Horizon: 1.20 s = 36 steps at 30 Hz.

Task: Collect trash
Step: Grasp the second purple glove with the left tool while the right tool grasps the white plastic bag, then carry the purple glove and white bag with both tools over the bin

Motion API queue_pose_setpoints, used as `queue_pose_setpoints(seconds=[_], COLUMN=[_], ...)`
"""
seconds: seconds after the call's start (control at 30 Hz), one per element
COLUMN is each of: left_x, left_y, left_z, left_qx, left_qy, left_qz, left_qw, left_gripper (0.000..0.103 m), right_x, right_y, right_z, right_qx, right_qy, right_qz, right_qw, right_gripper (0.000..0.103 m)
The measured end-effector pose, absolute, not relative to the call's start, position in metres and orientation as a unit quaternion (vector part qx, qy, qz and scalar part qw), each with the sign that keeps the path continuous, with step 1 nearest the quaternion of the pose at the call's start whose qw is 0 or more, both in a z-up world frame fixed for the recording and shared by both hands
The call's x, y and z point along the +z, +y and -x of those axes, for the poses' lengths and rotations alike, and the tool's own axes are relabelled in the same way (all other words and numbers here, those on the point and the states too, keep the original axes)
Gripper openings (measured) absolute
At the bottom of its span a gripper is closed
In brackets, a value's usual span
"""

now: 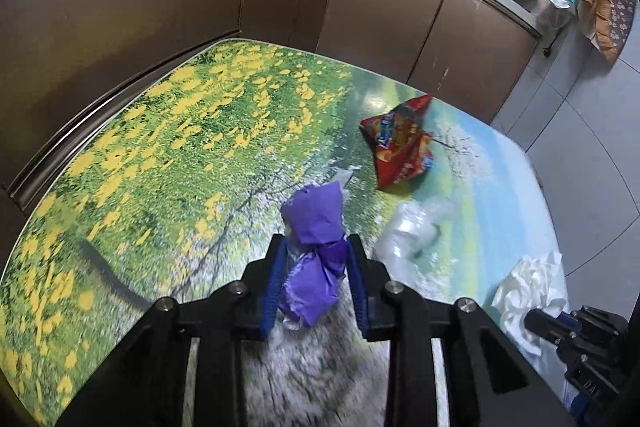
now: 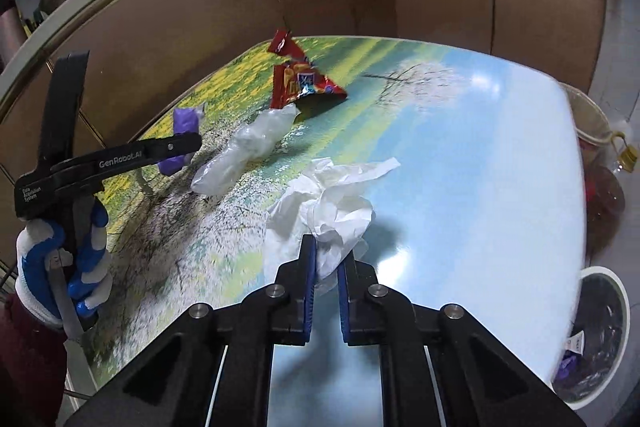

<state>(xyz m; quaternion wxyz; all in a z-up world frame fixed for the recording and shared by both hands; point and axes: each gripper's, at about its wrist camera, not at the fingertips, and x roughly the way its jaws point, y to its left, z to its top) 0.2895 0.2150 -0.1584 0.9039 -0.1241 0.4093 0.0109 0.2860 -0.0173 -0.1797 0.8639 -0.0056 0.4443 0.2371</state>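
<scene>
Purple wrapper crumpled in a claw; white tissue pinched; red bag and clear plastic lying on the table.

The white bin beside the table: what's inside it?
The white bin holds dark contents with a purple scrap and a small white label. The table edge and picture border hide the rest, so its fullness is unclear.

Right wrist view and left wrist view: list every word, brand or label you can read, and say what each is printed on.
"GenRobot.AI": side of the left gripper arm, right wrist view.
"Data Acquisition System": small white print on the same gripper's body, lower down.
Red snack bag: printing too blurred to read in both views.
White tag in the bin: too small to read.
</scene>
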Motion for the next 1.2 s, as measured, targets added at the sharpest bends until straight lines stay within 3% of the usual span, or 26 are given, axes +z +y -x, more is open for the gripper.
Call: queue_pose_setpoints(seconds=[0.67,1.2], left_x=[-0.108,-0.092], left_y=[0.153,0.075], left_z=[-0.175,-0.148], left_qx=[-0.024,-0.079], left_qy=[0.376,0.377], left_qz=[0.136,0.111], left_qw=[0.916,0.916], left_gripper=[0.028,0.028], right_x=[-0.113,-0.085], right_y=[-0.089,-0.174], right_z=[-0.192,-0.135], right_qx=[0.230,0.187], right_qy=[0.377,0.334], right_qz=[-0.052,-0.101], right_qw=[0.896,0.918], right_gripper=[0.010,0.010])
